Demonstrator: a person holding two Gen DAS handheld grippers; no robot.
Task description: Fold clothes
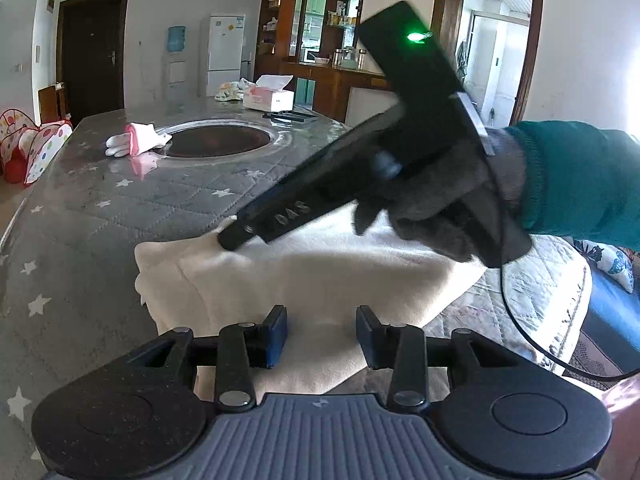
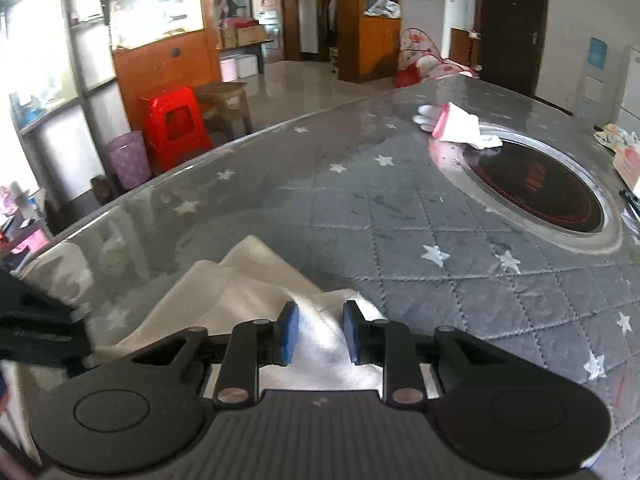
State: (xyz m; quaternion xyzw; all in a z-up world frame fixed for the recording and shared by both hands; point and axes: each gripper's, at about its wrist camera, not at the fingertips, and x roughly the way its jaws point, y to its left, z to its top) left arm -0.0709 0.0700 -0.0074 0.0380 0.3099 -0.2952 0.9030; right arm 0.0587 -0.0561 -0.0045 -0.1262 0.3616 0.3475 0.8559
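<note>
The grey star-quilted table (image 2: 400, 216) fills the middle of both views. On it, low in each frame, your cream garment (image 1: 320, 276) lies in several layers with a corner poking toward the upper left. It looks soft, light and limp, so judge it will sag and slide on the glossy cover; take it at a corner or a doubled edge. Your left gripper (image 1: 321, 330) is released, jaws moderately apart over the cloth, gripping nothing. Your right gripper (image 2: 318, 336) is likewise unclenched above the garment's corner.
</note>
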